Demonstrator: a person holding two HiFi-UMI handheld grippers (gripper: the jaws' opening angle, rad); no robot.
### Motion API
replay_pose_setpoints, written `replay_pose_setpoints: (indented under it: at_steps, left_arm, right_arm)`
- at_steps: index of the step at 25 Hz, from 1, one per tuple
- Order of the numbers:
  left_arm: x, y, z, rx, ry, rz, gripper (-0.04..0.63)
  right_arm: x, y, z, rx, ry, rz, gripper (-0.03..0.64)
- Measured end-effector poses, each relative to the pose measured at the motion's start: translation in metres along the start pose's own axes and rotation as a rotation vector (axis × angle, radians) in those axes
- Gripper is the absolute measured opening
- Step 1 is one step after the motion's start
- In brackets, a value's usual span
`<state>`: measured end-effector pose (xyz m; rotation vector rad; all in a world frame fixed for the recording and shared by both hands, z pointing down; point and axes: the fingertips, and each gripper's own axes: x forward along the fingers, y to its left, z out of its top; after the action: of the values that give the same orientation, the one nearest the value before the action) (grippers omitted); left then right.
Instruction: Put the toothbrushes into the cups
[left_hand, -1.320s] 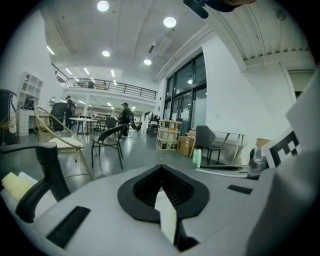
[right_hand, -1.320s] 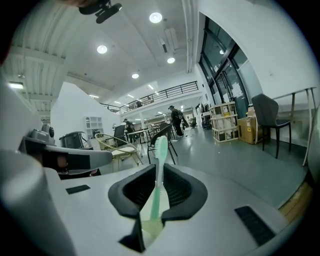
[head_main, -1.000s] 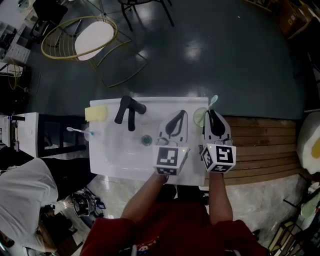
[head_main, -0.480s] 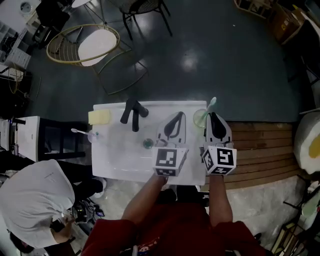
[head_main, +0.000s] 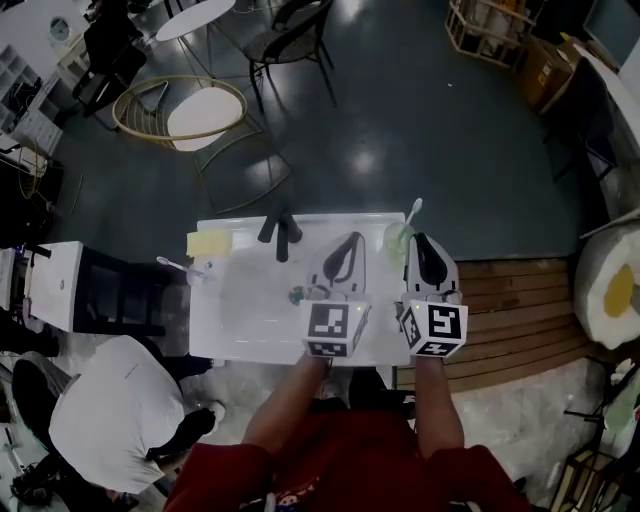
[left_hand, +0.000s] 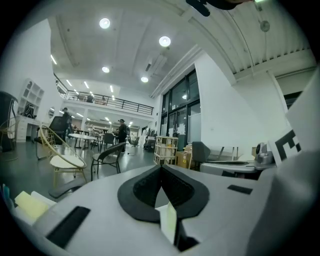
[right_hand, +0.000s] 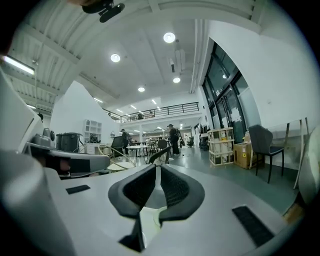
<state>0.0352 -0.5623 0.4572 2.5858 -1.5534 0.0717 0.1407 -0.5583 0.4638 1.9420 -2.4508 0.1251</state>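
Note:
In the head view a white washbasin top (head_main: 240, 335) holds two cups. A pale green cup (head_main: 396, 238) stands at its far right corner with a light green toothbrush (head_main: 413, 210) sticking up out of it. A clear cup (head_main: 192, 270) at the left edge has a white toothbrush (head_main: 166, 263) leaning out of it. My left gripper (head_main: 352, 243) hovers over the basin's right half, shut and empty. My right gripper (head_main: 421, 242) is just right of the green cup, also shut and empty. In the gripper views the left gripper (left_hand: 161, 167) and right gripper (right_hand: 157, 167) face the room with jaws together.
A black faucet (head_main: 280, 230) and a yellow sponge (head_main: 208, 243) sit at the basin's far edge, and a drain (head_main: 297, 295) lies in the bowl. A wooden slatted platform (head_main: 520, 310) lies to the right. A person in white (head_main: 110, 415) crouches at lower left, by a white cabinet (head_main: 55, 285).
The head view has pulled back and shows more floor. Both grippers stay shut in about the same place over the basin. The person in white has shifted rightward.

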Motion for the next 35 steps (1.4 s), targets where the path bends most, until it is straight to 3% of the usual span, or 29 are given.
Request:
replay_pose_setpoints:
  at_steps: [14, 26, 35]
  left_arm:
    - [-0.102, -0.009, 0.056, 0.053, -0.144, -0.031, 0.028]
    - [-0.169, -0.004, 0.071, 0.073, -0.192, -0.028, 0.028]
    - [-0.196, 0.004, 0.069, 0.082, -0.2, -0.011, 0.028]
  right_arm:
    - [-0.087, 0.074, 0.063, -0.101, -0.136, 0.017, 0.041]
    - [-0.133, 0.133, 0.085, -0.152, -0.179, 0.052, 0.029]
    - [-0.149, 0.148, 0.083, -0.153, -0.179, 0.038, 0.029]
